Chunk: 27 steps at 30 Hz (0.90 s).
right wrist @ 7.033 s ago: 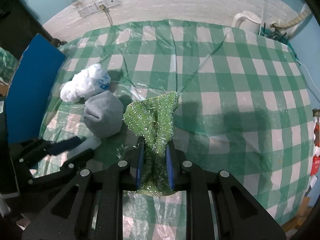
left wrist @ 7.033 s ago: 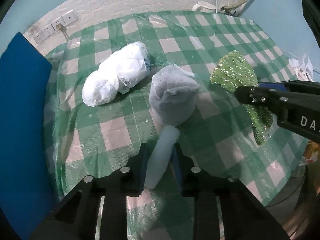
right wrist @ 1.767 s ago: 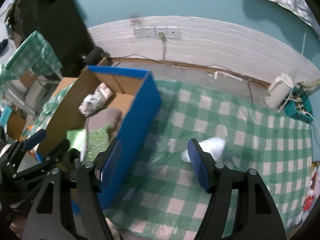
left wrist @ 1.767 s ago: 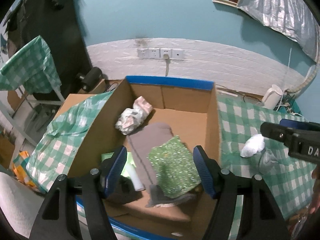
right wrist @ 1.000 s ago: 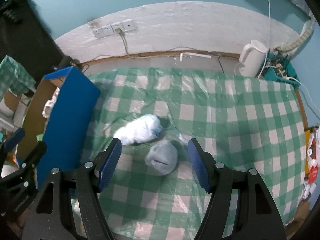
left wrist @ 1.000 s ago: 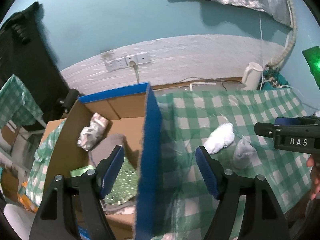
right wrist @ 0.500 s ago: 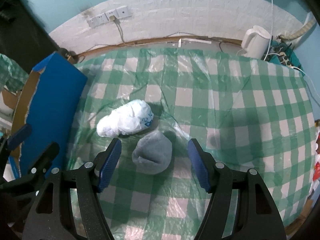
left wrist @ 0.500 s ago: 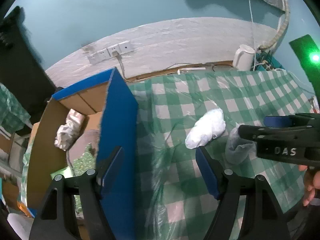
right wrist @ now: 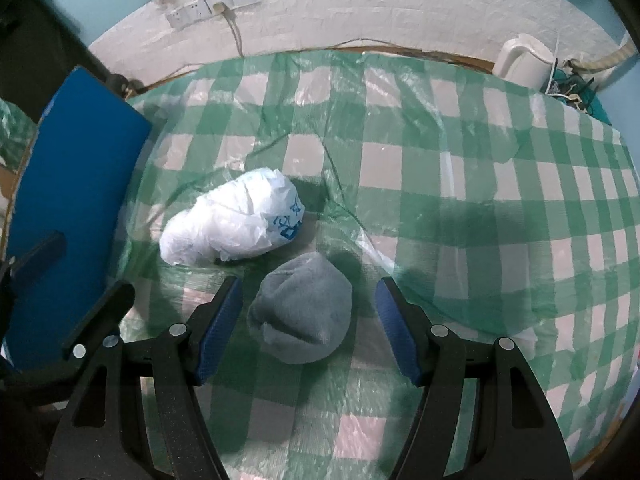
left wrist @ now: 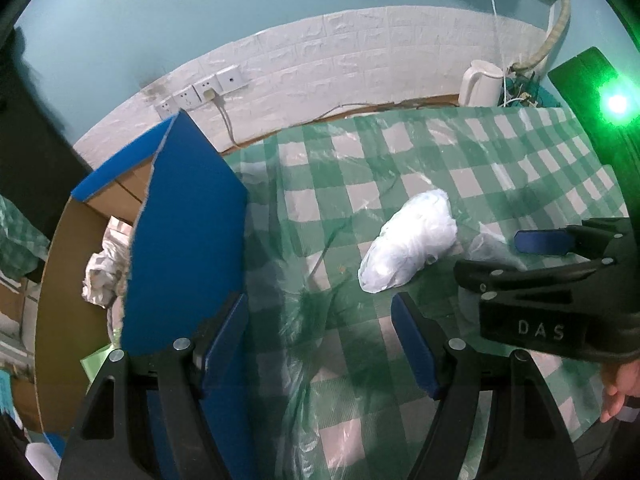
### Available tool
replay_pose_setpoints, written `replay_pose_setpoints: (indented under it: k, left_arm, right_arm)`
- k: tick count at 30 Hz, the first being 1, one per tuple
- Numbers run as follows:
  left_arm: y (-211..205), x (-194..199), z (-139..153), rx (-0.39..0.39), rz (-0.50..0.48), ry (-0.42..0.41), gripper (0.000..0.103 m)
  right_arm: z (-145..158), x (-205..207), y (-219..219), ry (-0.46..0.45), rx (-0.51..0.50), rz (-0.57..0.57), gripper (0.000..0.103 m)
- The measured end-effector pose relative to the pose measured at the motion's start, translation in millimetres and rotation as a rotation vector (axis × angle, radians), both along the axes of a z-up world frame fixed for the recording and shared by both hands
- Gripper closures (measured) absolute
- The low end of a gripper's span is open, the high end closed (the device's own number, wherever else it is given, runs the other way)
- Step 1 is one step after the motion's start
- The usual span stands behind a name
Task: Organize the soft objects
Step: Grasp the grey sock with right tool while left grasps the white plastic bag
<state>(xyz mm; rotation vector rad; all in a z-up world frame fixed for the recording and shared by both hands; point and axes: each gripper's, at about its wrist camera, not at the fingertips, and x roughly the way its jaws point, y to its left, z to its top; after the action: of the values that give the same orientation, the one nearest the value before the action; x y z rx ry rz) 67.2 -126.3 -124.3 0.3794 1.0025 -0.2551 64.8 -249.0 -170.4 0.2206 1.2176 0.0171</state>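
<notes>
the right gripper point(right wrist: 306, 320) has its blue-padded fingers point(right wrist: 218, 330) spread wide apart, pressing on nothing, and in its wrist view a rolled grey fabric bundle point(right wrist: 302, 308) lies on the table in the gap between the two pads, clear of both. just beyond that bundle, to its upper left and close beside it, sits a crumpled white plastic bag with blue print point(right wrist: 234, 222). the left gripper point(left wrist: 320, 340) also stands with its blue pads point(left wrist: 414, 344) well apart and empty; between them shows only the green-and-white checked tablecloth under a clear plastic sheet point(left wrist: 344, 380), and the white bag point(left wrist: 410, 246) lies ahead of its right pad. in the left wrist view the right gripper reaches in from the right edge, its black body marked "das", partly covering the grey bundle. left of the left gripper stands a cardboard box with blue outer walls point(left wrist: 180, 240), its near wall just beside the left finger; crumpled pale material point(left wrist: 102, 270) is visible inside it. farther back, a white brick-pattern wall strip carries a row of white sockets point(right wrist: 212, 6), and a white kettle point(right wrist: 524, 60) stands past the table's far right corner.
</notes>
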Motion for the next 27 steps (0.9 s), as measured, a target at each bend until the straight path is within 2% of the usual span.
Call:
replay_pose_setpoints:
  k: [4,5,6,8,14,16,17,19,21,22,24,27]
  left_arm:
    - [-1,4,-5,0.009,-0.001,0.01,0.028]
    - [-2,6,-6,0.011,-0.002,0.013,0.028]
    - [-3,6,-7,0.012,-0.003,0.014,0.028]
    - [-5,8,-9,0.014,-0.005,0.015,0.028]
    - [-13,14,-16,0.017,-0.013,0.028,0.027]
    - [-16,15,-18,0.015,-0.019,0.034,0.027]
    - [-19,15,-18,0.013,-0.024,0.036,0.027]
    - [-23,16,-19,0.016,-0.035,0.035,0.026]
    - [-29,16,-19,0.013,-0.054,0.03,0.021]
    - [-31,16,-19,0.013,-0.061,0.027,0.02]
    - [-36,15,-19,0.008,-0.082,0.021,0.019]
    - [-43,16,-22,-0.002,-0.102,0.031,0.018]
  right_arm:
    - [-10,5,4,0.013,-0.01,0.015,0.035]
    - [-12,5,5,0.013,-0.02,0.021,0.038]
    - [-13,6,4,0.014,-0.031,0.026,0.049]
    - [-16,6,2,0.021,-0.046,0.029,0.061]
    - [-18,2,-17,0.037,-0.142,-0.003,0.06]
    - [-19,0,-23,0.044,-0.159,-0.013,0.056]
    - [-19,-2,-27,0.043,-0.135,-0.013,0.052]
    - [-23,-2,-27,0.038,-0.1,-0.009,0.052]
    - [-29,-3,-27,0.043,-0.096,-0.008,0.052]
    - [-31,-4,-28,0.045,-0.095,-0.01,0.054]
    - [-33,-6,-27,0.044,-0.089,-0.006,0.068]
    - [-28,-9,-35,0.027,-0.088,0.001,0.071]
